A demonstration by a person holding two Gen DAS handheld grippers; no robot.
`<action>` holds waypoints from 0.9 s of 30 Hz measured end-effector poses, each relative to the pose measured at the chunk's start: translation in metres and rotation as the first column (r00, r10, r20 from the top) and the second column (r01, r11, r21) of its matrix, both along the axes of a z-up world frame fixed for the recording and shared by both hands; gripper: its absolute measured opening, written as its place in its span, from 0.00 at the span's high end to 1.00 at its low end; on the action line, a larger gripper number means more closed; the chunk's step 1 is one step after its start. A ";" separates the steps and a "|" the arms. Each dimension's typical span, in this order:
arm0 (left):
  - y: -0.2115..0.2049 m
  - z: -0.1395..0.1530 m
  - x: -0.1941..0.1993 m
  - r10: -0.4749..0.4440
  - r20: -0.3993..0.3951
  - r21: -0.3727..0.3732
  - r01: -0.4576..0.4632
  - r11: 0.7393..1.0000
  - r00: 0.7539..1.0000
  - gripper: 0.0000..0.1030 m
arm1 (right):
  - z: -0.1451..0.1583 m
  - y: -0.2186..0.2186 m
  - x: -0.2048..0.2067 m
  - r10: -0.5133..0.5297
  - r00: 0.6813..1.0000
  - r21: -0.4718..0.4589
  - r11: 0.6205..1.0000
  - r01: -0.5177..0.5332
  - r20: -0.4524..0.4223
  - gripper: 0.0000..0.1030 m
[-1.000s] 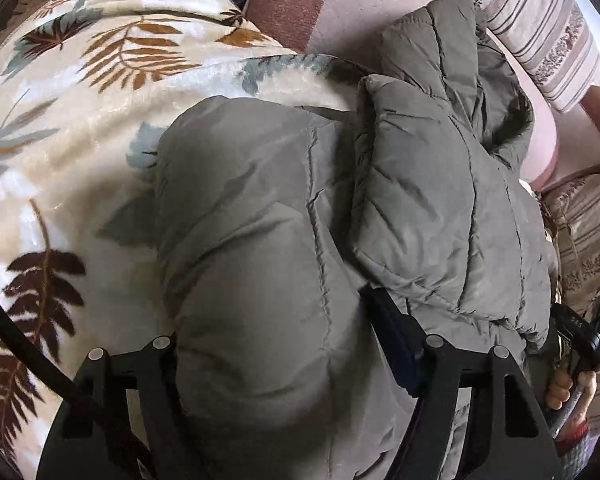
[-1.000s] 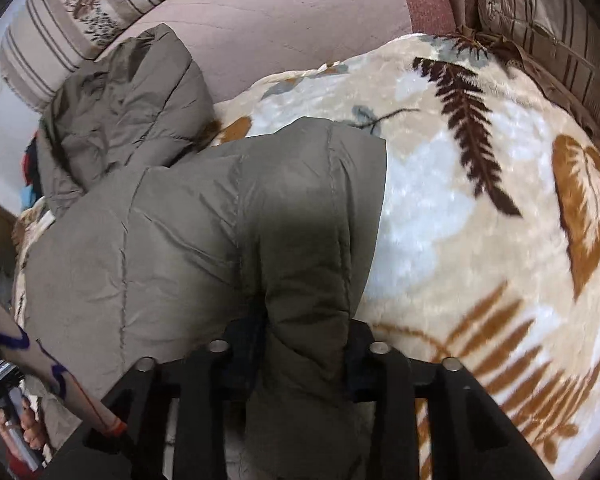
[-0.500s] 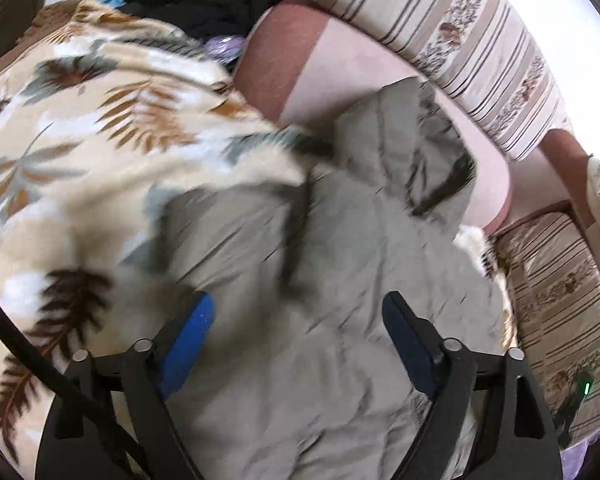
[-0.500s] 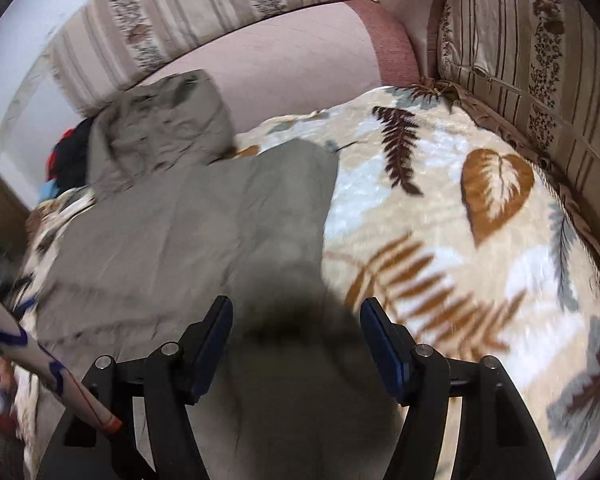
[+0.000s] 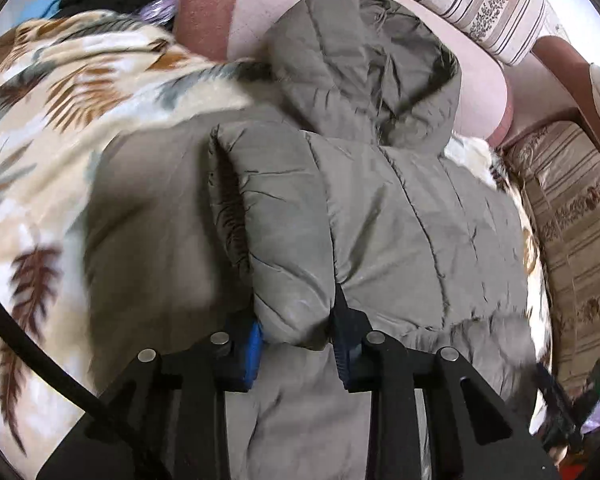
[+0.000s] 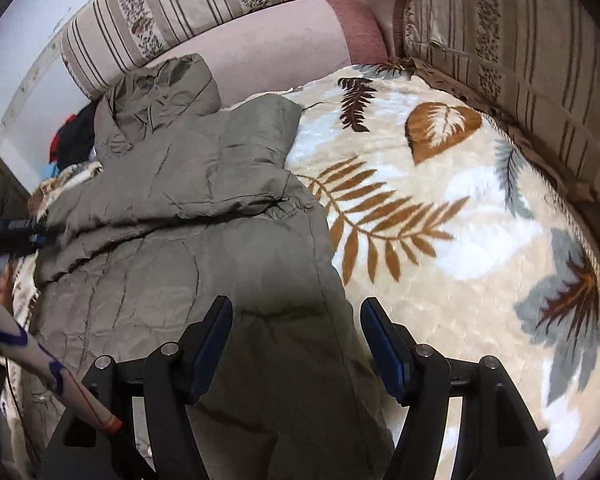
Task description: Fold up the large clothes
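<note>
Soft, even indoor light, no glare. Strong fisheye curvature, black vignette at corners. Motion blur on blanket (image 5: 52, 128) at left; right wrist view sharper.

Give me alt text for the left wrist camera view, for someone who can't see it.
The left gripper is closing on a puffy fold of an olive-grey hooded jacket, its pads squeezing the fabric. The jacket lies on a cream leaf-print blanket, hood toward a pink sofa back.
</note>
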State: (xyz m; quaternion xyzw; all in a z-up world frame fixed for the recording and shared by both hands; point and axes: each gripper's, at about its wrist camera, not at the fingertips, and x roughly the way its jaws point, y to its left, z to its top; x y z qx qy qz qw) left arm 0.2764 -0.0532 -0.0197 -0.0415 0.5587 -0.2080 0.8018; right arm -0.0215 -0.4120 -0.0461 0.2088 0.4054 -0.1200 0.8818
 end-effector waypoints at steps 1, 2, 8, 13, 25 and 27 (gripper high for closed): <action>0.007 -0.004 -0.005 0.017 -0.016 0.004 -0.017 1.000 1.000 0.71 | -0.001 0.000 -0.003 0.001 1.000 0.005 1.000 -0.001 0.007 0.31; 0.010 -0.008 -0.006 0.026 -0.019 0.011 -0.025 1.000 0.999 0.67 | -0.002 0.001 -0.006 0.002 1.000 0.009 1.000 -0.002 0.011 0.31; 0.012 -0.002 -0.015 0.067 0.062 0.018 -0.069 0.997 0.996 0.43 | 0.005 -0.001 -0.039 -0.040 0.999 0.030 0.999 0.039 0.017 0.28; 0.022 0.017 -0.066 0.032 0.157 0.032 -0.038 0.999 0.987 0.34 | 0.013 -0.011 -0.093 -0.119 0.993 -0.027 0.993 0.119 -0.009 0.18; 0.054 0.062 -0.186 0.061 0.298 0.079 -0.089 0.993 0.953 0.33 | 0.024 0.007 -0.160 -0.180 0.984 -0.022 0.984 0.179 -0.015 0.18; 0.058 0.090 -0.206 0.055 0.367 0.073 -0.088 0.993 0.929 0.33 | 0.048 0.013 -0.166 -0.164 0.986 -0.014 0.986 0.165 0.032 0.18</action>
